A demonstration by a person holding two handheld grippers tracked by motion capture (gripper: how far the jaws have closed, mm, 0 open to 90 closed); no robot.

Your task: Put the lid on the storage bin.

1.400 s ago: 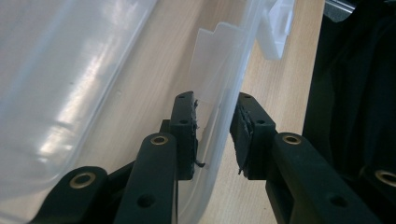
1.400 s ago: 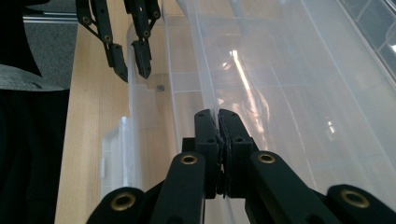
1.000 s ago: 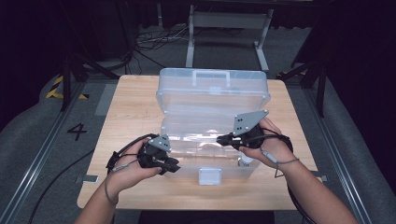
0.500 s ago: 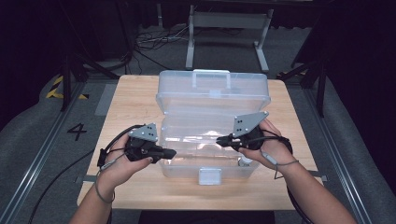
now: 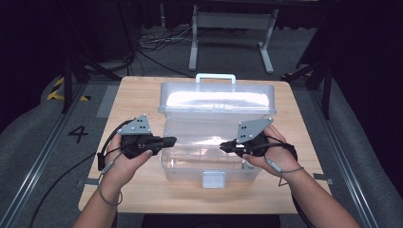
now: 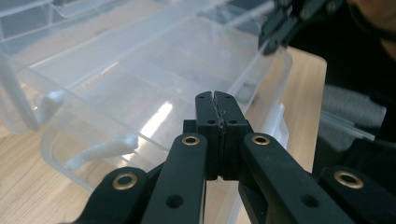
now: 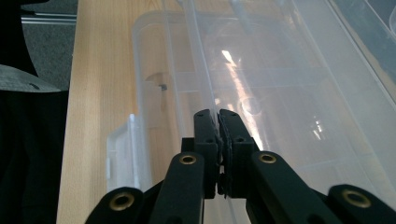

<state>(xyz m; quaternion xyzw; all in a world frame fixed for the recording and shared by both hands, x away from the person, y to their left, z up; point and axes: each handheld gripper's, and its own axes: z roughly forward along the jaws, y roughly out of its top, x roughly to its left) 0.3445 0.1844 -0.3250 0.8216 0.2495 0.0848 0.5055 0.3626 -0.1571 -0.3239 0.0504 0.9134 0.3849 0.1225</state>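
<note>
Clear plastic box [image 5: 190,172] sits mid-tabletop [image 5: 142,97]. Its lid [image 5: 216,97] is thrown back toward the far edge, with the white handle [image 5: 215,76] beyond it. The front latch [image 5: 213,179] faces me.

Left tongs [image 5: 172,140]: shut pad to pad with nothing between them, confirmed in the left gripper view. The tips hover just over the box's left rim, and I cannot tell whether they touch it.

Right tongs [image 5: 223,146]: also closed, reaching in over the open box from the right. In the right gripper view a thin clear edge runs straight into the seam between the pads. I read this as the rim of an inner tray [image 7: 198,70], pinched but not deeply.

Step in hand, as I judge it: lifting the tray out of the box.

Notes for doing it well:
- Open the left tongs before going for the near edge of the tray. Closed, they can only nudge.
- Take a deeper bite on both sides, because thin glossy plastic slips easily.
- Raise both hands together and level. A one-sided lift will flex the tray and jam it against the box wall.
- Watch for glare, which hides the edges.
</note>
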